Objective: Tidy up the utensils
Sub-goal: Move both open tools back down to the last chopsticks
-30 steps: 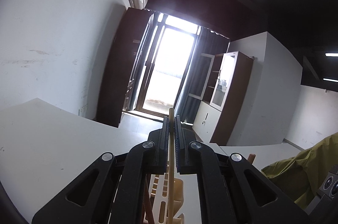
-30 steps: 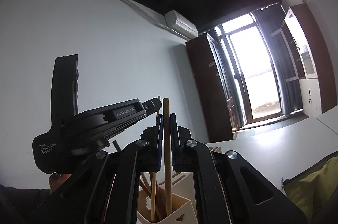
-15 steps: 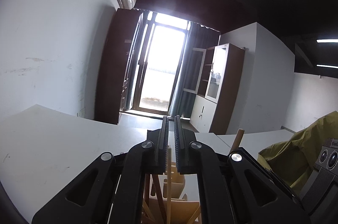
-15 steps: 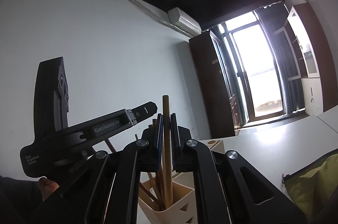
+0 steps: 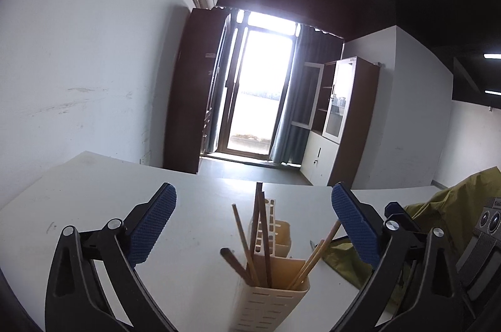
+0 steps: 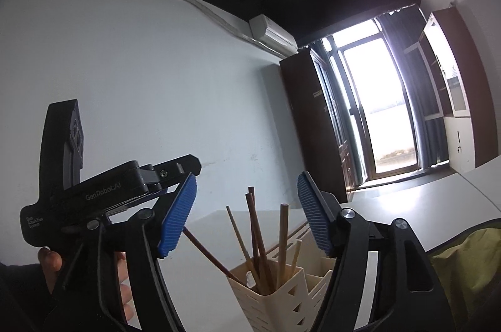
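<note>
A cream slotted utensil holder [image 5: 271, 302] stands on the white table [image 5: 94, 200], with several wooden chopsticks [image 5: 259, 233] leaning in its nearest compartment. My left gripper [image 5: 253, 189] hangs just behind it. Its jaws are opening wide and the blue pads [image 5: 153, 225] touch nothing. In the right wrist view the same holder [image 6: 281, 289] and chopsticks [image 6: 255, 233] show low between the spread fingers. My right gripper [image 6: 246, 191] is opening too, and its pads [image 6: 178, 216] stand clear of the sticks. The left gripper's black body [image 6: 109, 194] crosses the left side there, held by a hand [image 6: 50, 263].
An olive-green bag [image 5: 444, 206] lies on the table right of the holder, next to a black device with two round lenses [image 5: 488, 217]. The holder's farther compartments [image 5: 278, 232] hold no sticks that I can see. A wall, a bright glass door and cabinets stand beyond the table.
Both grippers were shut on a wooden chopstick above the holder; both have let go and spread wide. The sticks now stand in the holder, and both grippers have drawn back from it.
</note>
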`<state>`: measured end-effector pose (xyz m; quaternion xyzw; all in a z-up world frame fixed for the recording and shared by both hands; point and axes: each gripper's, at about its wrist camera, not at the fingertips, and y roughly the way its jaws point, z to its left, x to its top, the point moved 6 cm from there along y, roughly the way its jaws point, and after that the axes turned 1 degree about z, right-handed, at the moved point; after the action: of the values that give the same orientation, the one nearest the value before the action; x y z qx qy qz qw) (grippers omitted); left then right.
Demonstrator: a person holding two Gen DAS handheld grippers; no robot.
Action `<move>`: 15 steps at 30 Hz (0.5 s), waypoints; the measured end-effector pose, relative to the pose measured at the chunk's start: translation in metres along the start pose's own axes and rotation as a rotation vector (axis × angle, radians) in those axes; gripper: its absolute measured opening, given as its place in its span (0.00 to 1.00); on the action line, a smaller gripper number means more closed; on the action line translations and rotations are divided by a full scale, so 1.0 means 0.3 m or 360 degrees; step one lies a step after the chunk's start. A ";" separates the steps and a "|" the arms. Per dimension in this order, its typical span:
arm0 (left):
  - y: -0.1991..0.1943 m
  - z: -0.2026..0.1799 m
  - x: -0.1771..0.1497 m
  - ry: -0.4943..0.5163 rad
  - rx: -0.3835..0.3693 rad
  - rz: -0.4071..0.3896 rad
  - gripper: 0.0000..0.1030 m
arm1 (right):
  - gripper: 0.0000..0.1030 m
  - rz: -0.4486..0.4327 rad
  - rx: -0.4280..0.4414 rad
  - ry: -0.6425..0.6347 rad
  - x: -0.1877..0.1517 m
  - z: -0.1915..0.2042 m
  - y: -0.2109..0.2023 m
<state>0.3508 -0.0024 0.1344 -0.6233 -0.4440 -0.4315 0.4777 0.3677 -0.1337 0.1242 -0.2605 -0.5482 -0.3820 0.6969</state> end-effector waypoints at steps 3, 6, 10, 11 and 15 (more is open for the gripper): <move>-0.081 0.074 -0.070 0.0140 0.0157 0.0177 0.94 | 0.83 0.0092 -0.0014 0.0078 -0.031 0.041 -0.052; -0.131 0.167 -0.231 0.0303 0.0293 0.0465 0.94 | 0.84 0.0257 -0.0007 0.0061 -0.122 0.115 -0.088; -0.193 0.288 -0.496 0.0351 0.0322 0.0797 0.94 | 0.84 0.0690 -0.0088 -0.0140 -0.331 0.234 -0.055; -0.206 0.312 -0.559 0.0351 0.0311 0.0860 0.94 | 0.84 0.0835 -0.0099 -0.0197 -0.406 0.259 -0.038; -0.200 0.369 -0.713 0.0325 0.0323 0.1040 0.94 | 0.84 0.1270 -0.0182 -0.0230 -0.670 0.291 0.014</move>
<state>0.2555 0.0848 -0.0776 -0.6352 -0.2119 -0.2697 0.6920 0.3004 -0.0134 -0.0461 -0.5171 -0.4297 -0.0922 0.7344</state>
